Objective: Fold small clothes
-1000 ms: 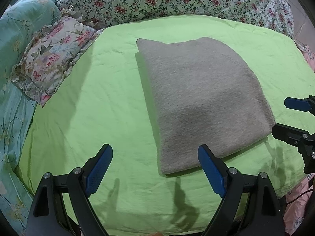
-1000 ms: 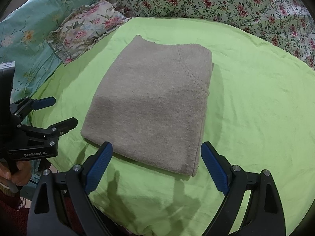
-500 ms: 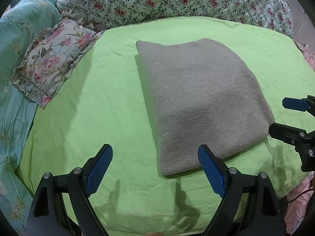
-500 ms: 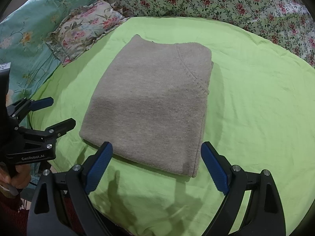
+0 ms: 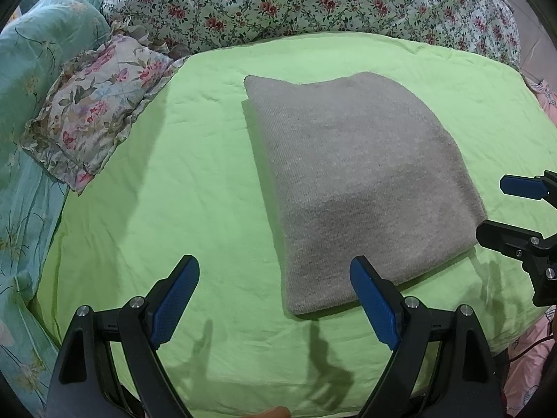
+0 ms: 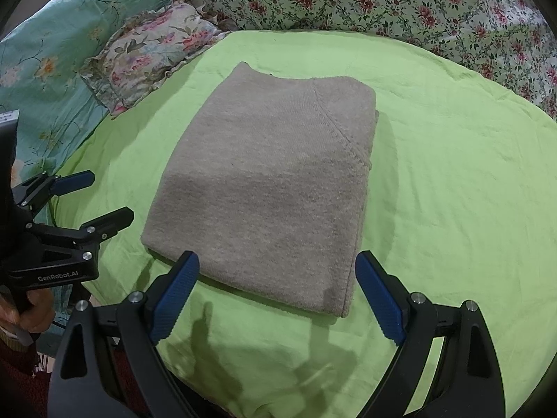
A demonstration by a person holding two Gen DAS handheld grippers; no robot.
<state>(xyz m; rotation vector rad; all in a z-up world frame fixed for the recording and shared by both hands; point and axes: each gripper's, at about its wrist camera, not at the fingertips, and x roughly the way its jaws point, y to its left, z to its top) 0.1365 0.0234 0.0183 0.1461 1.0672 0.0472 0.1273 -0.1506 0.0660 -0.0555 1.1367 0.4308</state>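
My right claw (image 5: 504,209) runs off the left view's edge; only part of my hand (image 6: 31,310) shows at the frame corner.

bed: lime-green sheet (image 5: 195,188), lightly creased | on it: folded grey knit garment (image 5: 355,188), flat, mid-sheet | far-left edge: frilled floral pillow (image 5: 94,111) | head end: floral quilt (image 5: 296,3)
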